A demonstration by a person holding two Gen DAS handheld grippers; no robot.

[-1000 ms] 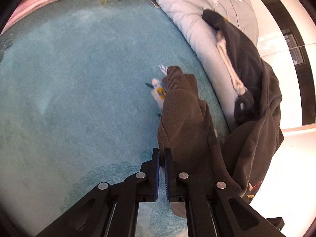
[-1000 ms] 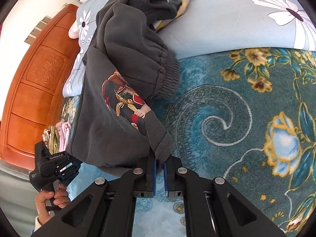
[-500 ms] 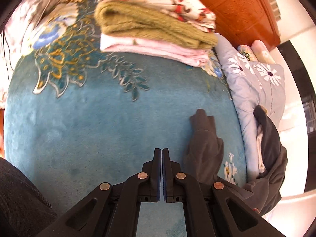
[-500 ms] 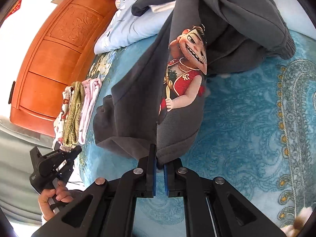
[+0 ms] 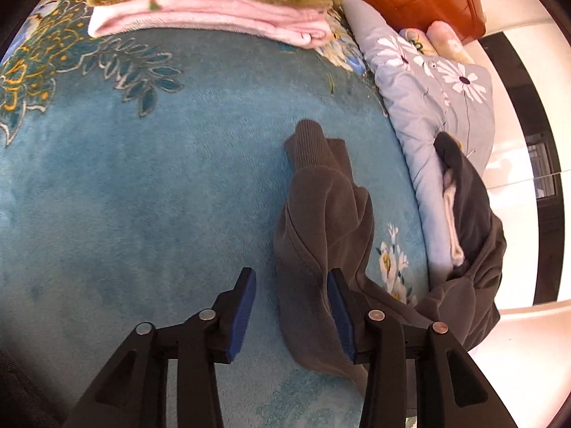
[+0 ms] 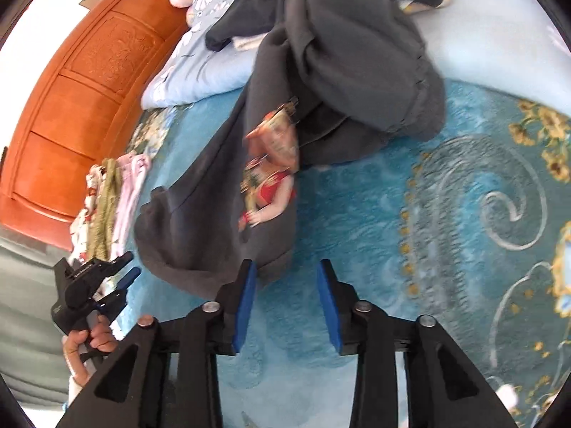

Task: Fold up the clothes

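A dark grey sweatshirt lies stretched over the teal blanket (image 5: pixel 142 196). Its sleeve (image 5: pixel 321 214) runs up from my left gripper (image 5: pixel 293 308), whose jaws are opening. The cloth lies loose between them, close to the right pad, and is not pinched. In the right wrist view the sweatshirt body with its cartoon print (image 6: pixel 271 174) sags down to the blanket. Its hem ends just above the left pad of my right gripper (image 6: pixel 286 305). These jaws are opening too, with only blanket between them. A hand holds the left gripper (image 6: pixel 89 285) at the lower left.
A folded stack of olive and pink clothes (image 5: pixel 200 3) sits at the head of the bed, beside the wooden headboard (image 6: pixel 71 107). A grey flowered quilt (image 5: pixel 428 100) runs along the right, with more dark garments (image 6: pixel 357 42) heaped on it.
Both grippers were shut on the sweatshirt a second ago. They carried it across the blanket toward the folded stack, and now both pairs of jaws have parted and let the cloth go.
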